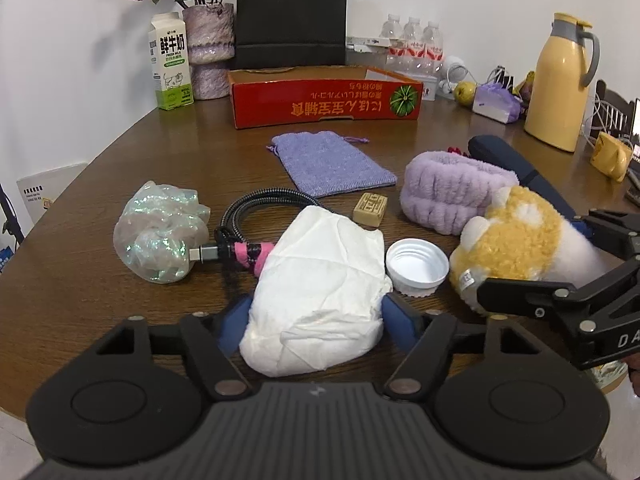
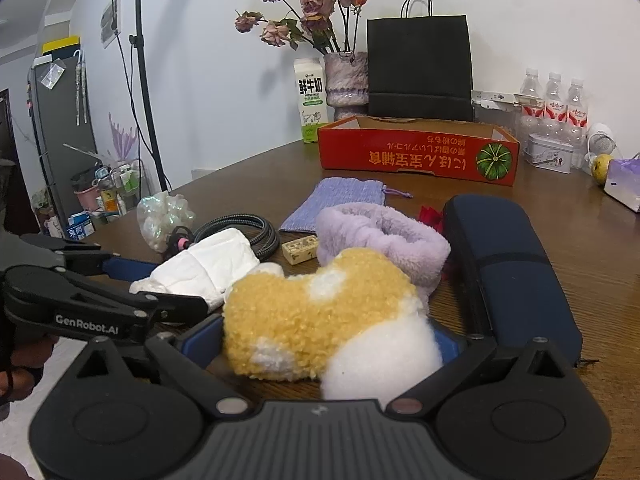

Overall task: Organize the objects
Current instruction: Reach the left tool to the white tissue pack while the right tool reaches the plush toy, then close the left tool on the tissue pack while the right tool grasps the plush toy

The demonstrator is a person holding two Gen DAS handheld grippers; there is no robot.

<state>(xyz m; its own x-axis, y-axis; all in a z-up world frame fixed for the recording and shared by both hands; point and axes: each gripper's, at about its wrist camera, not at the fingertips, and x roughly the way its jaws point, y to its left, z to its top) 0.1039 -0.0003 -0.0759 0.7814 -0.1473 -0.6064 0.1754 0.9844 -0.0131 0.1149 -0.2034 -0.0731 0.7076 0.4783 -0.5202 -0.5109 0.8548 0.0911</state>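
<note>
Lying crumpled at the near edge of the brown wooden tabletop, the white folded paper napkin is bracketed by the left gripper, apparently so it can be lifted toward the open red cardboard box at the back. Its blue fingers are set partly closed at the napkin's two sides, and contact looks likely, though a firm pinch cannot be confirmed. Beside it, past a white plastic bottle cap, a yellow-and-white fluffy plush toy is enclosed by the right gripper, whose blue fingers are pressed against its pile, so it seems held. A lilac fleecy headband is touched by the toy's far side.
</note>
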